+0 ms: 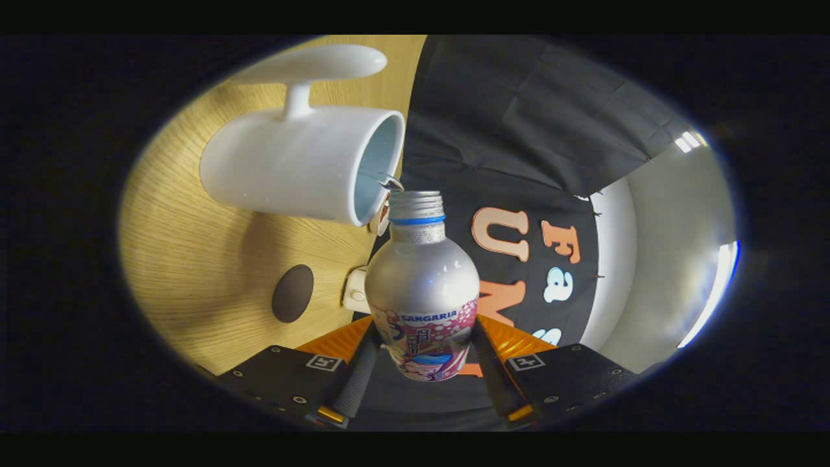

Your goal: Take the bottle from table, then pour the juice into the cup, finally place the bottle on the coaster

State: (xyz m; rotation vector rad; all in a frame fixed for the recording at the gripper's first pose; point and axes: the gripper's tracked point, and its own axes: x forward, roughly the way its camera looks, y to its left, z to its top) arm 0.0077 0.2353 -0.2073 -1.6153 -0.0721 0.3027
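Gripper view: the gripper (423,363) clamps both fingers on the capless silver bottle (421,285), tipped so its open neck meets the rim of the white cup (298,165) on the wooden table (188,259), a round dark coaster (292,293) nearby.

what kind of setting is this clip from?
Likely a recording booth, not a home: black cloth wall behind a wood-grain table holding a white cup and coaster. The gripper holds a bottle.
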